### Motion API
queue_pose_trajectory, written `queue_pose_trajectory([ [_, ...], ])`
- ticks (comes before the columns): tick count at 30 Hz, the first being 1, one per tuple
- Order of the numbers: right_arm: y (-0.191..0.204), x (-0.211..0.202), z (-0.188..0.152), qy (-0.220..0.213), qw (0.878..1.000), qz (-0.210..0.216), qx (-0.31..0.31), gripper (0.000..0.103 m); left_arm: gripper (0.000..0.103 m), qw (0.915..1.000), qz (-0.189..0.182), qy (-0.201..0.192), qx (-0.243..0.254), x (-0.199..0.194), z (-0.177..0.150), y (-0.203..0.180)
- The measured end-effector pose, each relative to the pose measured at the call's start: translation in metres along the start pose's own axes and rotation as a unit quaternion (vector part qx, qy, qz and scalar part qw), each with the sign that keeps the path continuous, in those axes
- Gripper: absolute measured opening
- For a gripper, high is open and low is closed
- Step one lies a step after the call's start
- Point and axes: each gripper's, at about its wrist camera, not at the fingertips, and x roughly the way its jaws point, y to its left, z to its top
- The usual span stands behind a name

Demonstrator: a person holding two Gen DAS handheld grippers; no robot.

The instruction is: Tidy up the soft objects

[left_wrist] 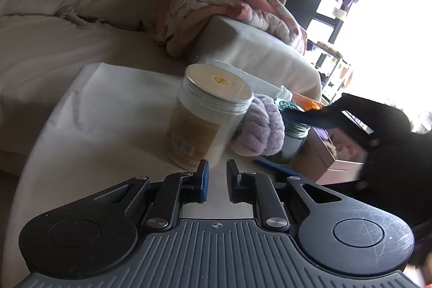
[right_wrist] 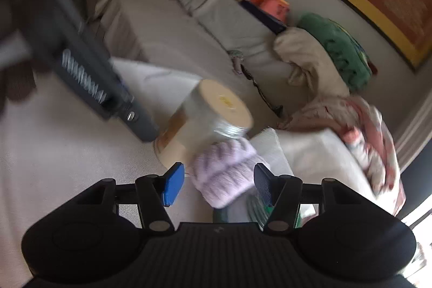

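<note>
On the white-draped table [right_wrist: 54,153], the right gripper [right_wrist: 218,184] sat spread around the fluffy lilac knitted bundle [right_wrist: 224,169] at lower centre, left gripper [left_wrist: 217,180] pressed together; I'd centre it before squeezing.

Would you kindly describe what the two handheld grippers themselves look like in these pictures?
Both are alike. The left gripper has a matte black body with a ribbed grey deck, two round caps, silver pivot bolts and a small crosshair mark; one finger pad is blue. The right gripper has the same black ribbed body, with a bright blue pad and a darker textured blue one.
</note>
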Motion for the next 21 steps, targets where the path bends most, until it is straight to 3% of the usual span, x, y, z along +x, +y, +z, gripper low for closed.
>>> queue_pose_trajectory([
  [4,0.021,0.019,-0.001,0.01,0.999,-0.024,-0.044,0.055,0.015,1.0,0.003,0.0,-0.003,-0.005,0.0,0.003],
  [6,0.022,0.02,-0.003,0.019,0.998,-0.043,-0.047,0.036,0.015,1.0,0.005,0.001,-0.004,-0.007,0.0,0.005],
  [10,-0.001,0.001,-0.003,0.018,0.999,-0.021,0.024,0.025,0.015,0.9999,0.007,0.001,-0.011,-0.008,0.0,0.009],
  [12,-0.021,-0.016,-0.001,0.007,0.995,0.003,0.096,0.024,0.015,0.9999,0.006,0.0,-0.012,-0.009,-0.001,0.01],
  [14,-0.047,-0.037,-0.005,-0.011,0.976,0.07,0.204,0.024,0.015,0.9999,0.006,-0.001,-0.012,-0.009,-0.001,0.01],
  [18,-0.068,-0.055,-0.033,-0.058,0.916,0.16,0.365,0.024,0.015,0.9998,0.01,-0.005,-0.015,-0.009,0.0,0.009],
  [19,-0.065,-0.055,-0.04,-0.062,0.908,0.164,0.381,0.024,0.015,0.9998,0.011,-0.006,-0.014,-0.01,0.0,0.009],
  [21,-0.057,-0.046,-0.051,-0.044,0.904,0.154,0.395,0.024,0.015,0.9999,0.006,-0.008,-0.01,-0.012,-0.001,0.007],
])
